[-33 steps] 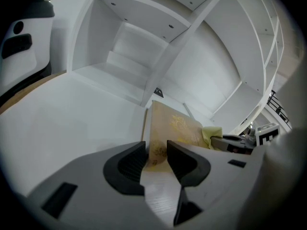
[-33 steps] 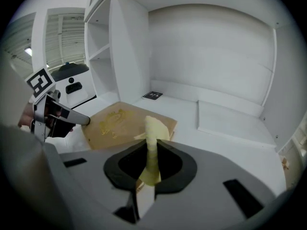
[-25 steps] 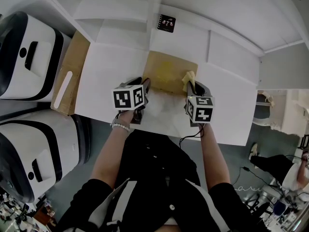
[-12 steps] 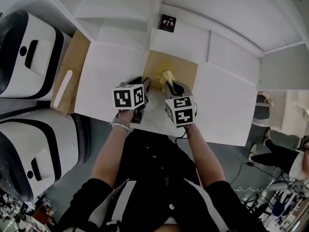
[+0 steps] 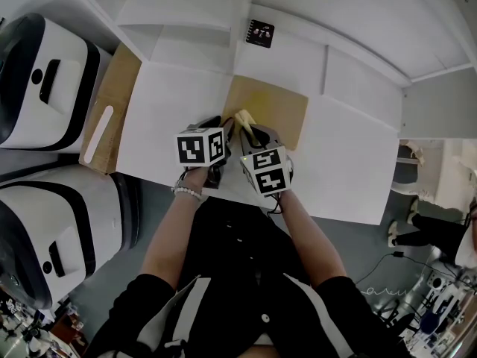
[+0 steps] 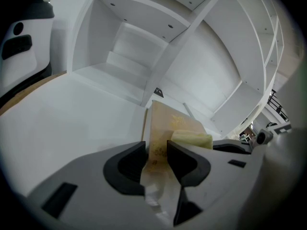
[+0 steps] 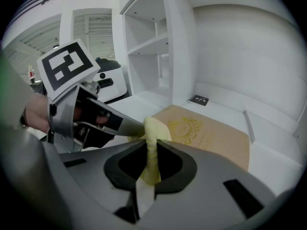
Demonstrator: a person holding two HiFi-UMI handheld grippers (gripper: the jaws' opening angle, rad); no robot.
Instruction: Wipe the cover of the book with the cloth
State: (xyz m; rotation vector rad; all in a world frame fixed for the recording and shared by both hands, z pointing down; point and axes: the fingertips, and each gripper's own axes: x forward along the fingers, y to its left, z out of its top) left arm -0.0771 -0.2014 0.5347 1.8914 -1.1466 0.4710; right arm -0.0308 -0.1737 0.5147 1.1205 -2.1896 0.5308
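Tan book (image 5: 272,109) lies flat on the white counter (image 5: 171,107), twelve o'clock from the person. Left gripper (image 6: 156,157) pinches its seven o'clock corner. Right gripper (image 7: 152,164), just beside it, clamps the yellow cloth (image 7: 153,131) there.

White shelving (image 6: 144,37) is rising behind white tabletop (image 5: 170,118). Two white-and-black machines (image 5: 41,88) are standing at left. Grey floor (image 5: 365,239) is showing below.
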